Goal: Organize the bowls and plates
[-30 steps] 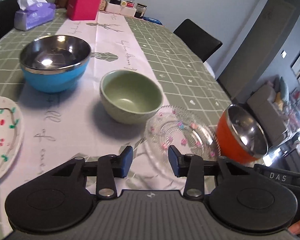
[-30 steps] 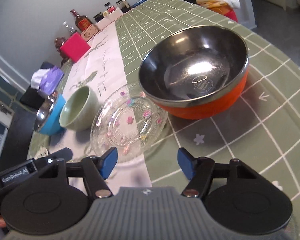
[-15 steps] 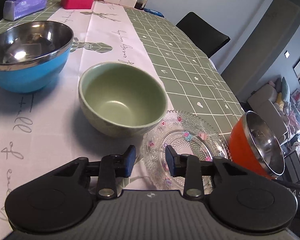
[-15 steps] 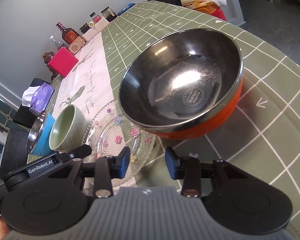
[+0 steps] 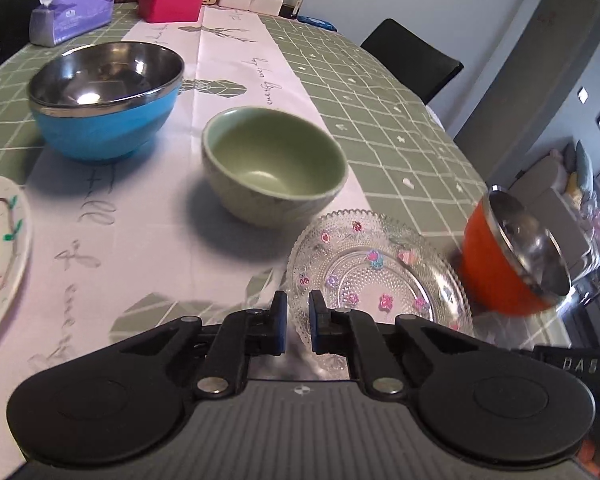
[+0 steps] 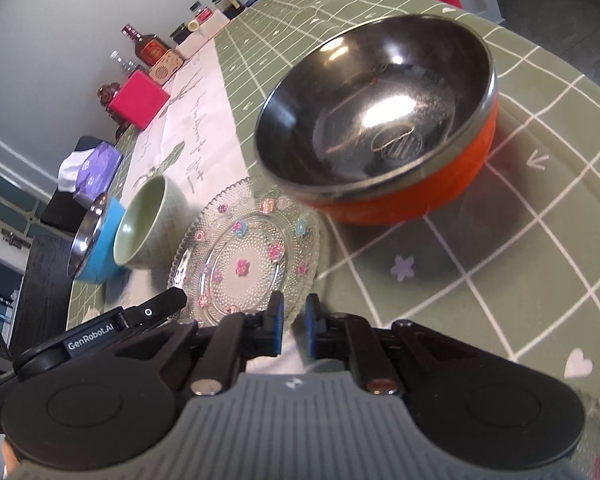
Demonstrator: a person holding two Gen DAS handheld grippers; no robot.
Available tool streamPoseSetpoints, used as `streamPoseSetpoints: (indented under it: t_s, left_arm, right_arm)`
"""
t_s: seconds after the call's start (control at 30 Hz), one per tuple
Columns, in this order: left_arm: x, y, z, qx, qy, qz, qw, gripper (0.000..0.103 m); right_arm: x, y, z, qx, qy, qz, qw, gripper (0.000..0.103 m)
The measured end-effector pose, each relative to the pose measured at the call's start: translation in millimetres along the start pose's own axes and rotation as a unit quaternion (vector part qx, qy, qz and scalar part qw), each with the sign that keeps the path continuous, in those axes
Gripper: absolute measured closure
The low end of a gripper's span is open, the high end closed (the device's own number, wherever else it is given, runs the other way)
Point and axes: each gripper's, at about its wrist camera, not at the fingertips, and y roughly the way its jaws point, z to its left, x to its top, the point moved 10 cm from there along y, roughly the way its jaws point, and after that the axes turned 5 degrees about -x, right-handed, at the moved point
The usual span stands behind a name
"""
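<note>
Left wrist view: both grippers have narrowed from wide open to a slim gap; left gripper (image 5: 298, 322) grasps nothing, at the glass plate (image 5: 376, 268) rim. At 10 o'clock, blue bowl (image 5: 106, 100) and green bowl (image 5: 274, 164) sit empty on the counter (image 5: 380, 92). Right gripper (image 6: 292, 328), empty, faces the empty orange bowl (image 6: 380, 120); sorting looks barely begun.

Both grippers' fingers (image 5: 278, 320) (image 6: 274, 326) now nearly closed.

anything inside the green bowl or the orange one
Both look empty. The green bowl shows a bare glazed floor, though its near wall hides a little of the inside. The orange bowl shows only shiny steel with a stamped mark and glare.
</note>
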Motion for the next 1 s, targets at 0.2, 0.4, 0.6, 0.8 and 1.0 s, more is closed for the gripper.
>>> streamPoseSetpoints:
  t_s: [0.2, 0.4, 0.6, 0.8, 1.0]
  left_arm:
    - [-2.7, -8.8, -0.9, 0.004, 0.036, 0.028, 0.999, 0.074]
    - [9.7, 9.4, 2.1, -0.021, 0.067, 0.089, 0.9935, 0.064]
    - [15.5, 22.2, -6.5, -0.032, 0.157, 0.142, 0.9768, 0.065]
    - [19.6, 32.3, -11.5, -0.053, 0.138, 0.196, 0.9695, 0.047]
    - [23.7, 38.4, -12.8, -0.035, 0.151, 0.216, 0.9641, 0.068]
  right_arm:
    - [-1.3, -2.1, 8.6, -0.017, -0.036, -0.005, 0.999, 0.089]
    - [15.5, -3.2, 8.3, -0.022, -0.059, -0.015, 0.998, 0.07]
    - [22.1, 4.2, 3.4, -0.02, -0.045, -0.006, 0.999, 0.082]
    - [20.3, 7.6, 0.7, -0.012, -0.034, 0.005, 0.999, 0.082]
    - [20.4, 10.2, -1.0, -0.002, -0.035, 0.019, 0.999, 0.087]
